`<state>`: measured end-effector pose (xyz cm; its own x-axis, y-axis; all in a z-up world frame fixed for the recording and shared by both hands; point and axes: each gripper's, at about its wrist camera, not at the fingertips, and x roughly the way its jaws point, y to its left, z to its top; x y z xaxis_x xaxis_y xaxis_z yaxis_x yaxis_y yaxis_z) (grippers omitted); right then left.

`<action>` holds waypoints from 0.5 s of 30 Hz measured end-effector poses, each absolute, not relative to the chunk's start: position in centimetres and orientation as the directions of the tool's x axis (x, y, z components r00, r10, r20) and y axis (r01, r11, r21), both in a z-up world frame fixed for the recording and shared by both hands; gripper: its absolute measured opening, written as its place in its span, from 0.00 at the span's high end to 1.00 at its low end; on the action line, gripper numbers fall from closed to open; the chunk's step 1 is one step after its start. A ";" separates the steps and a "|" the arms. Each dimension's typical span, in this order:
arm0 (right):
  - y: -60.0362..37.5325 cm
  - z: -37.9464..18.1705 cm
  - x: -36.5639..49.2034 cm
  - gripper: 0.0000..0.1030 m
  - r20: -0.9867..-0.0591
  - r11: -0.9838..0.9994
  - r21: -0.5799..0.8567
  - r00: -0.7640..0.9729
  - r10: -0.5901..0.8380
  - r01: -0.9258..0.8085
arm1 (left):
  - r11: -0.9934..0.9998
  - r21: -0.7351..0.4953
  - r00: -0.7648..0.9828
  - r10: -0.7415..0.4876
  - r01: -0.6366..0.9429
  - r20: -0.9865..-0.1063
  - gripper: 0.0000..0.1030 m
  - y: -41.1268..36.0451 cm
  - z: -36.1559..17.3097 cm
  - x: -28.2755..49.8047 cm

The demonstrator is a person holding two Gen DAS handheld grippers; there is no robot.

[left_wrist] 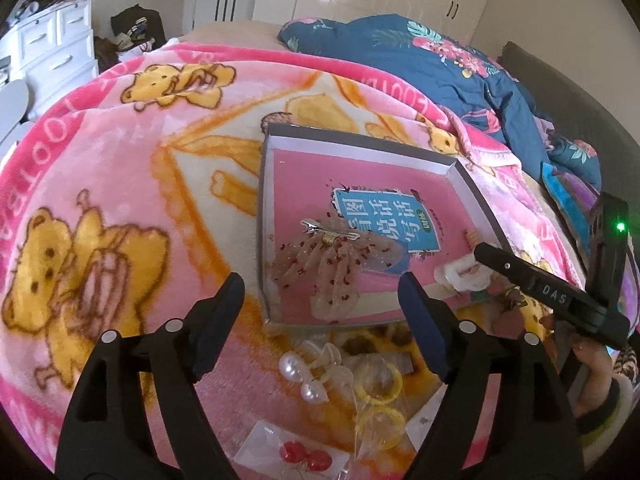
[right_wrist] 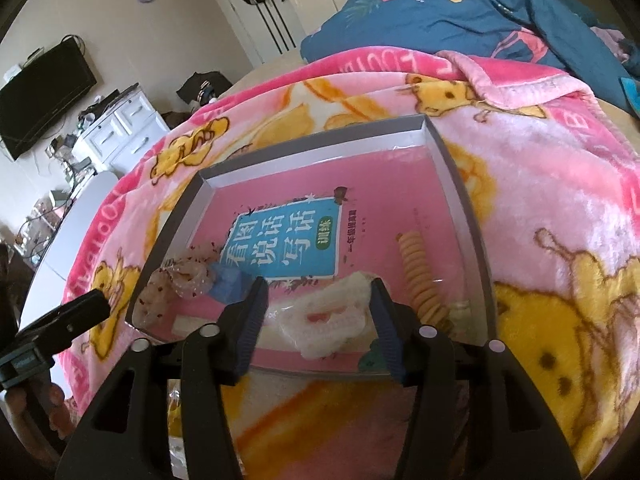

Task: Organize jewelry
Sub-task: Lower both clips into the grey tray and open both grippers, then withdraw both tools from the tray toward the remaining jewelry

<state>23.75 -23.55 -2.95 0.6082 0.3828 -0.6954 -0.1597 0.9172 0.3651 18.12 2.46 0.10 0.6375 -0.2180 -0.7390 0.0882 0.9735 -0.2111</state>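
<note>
A shallow grey box (left_wrist: 472, 184) (right_wrist: 456, 184) lined with a pink book cover lies on the blanket. In it are a sheer beige bow clip with red dots (left_wrist: 332, 264) (right_wrist: 180, 280), a white lace hair piece (right_wrist: 332, 320) (left_wrist: 464, 276) and a tan spiral hair tie (right_wrist: 420, 276). My left gripper (left_wrist: 320, 312) is open and empty, over the box's near edge. My right gripper (right_wrist: 316, 312) is open, its jaws standing either side of the white lace piece. On the blanket near me lie pearl earrings (left_wrist: 300, 376), yellow hair rings in a bag (left_wrist: 376, 400) and red earrings on a card (left_wrist: 304, 456).
A pink bear-print blanket (left_wrist: 120, 200) covers the bed. A blue floral duvet (left_wrist: 440, 60) is bunched at the far side. A white drawer unit (right_wrist: 120, 128) and a TV (right_wrist: 40, 92) stand by the wall.
</note>
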 end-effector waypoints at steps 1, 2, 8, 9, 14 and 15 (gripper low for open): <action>-23.7 -2.8 23.7 0.46 -0.692 0.915 0.371 0.611 0.385 -0.156 | 0.974 -0.208 0.640 -0.214 0.087 -0.738 0.30 2.5 0.2 18.0; -23.9 -2.6 23.6 0.44 -0.689 0.915 0.372 0.615 0.385 -0.155 | 0.975 -0.206 0.642 -0.212 0.085 -0.737 0.30 2.6 0.4 17.8; -24.7 -0.9 22.2 0.28 -0.656 0.905 0.388 0.639 0.403 -0.172 | 0.977 -0.202 0.653 -0.201 0.075 -0.730 0.24 2.9 1.0 16.7; -24.8 -0.6 21.8 0.28 -0.654 0.906 0.383 0.641 0.402 -0.177 | 0.976 -0.203 0.654 -0.201 0.075 -0.730 0.24 2.9 1.1 16.6; -25.0 0.8 20.3 0.20 -0.637 0.908 0.369 0.657 0.403 -0.198 | 0.977 -0.202 0.661 -0.194 0.066 -0.725 0.18 3.1 1.6 15.7; -25.0 1.1 20.0 0.19 -0.632 0.908 0.367 0.661 0.404 -0.203 | 0.979 -0.194 0.663 -0.186 0.062 -0.725 0.16 3.2 1.8 15.5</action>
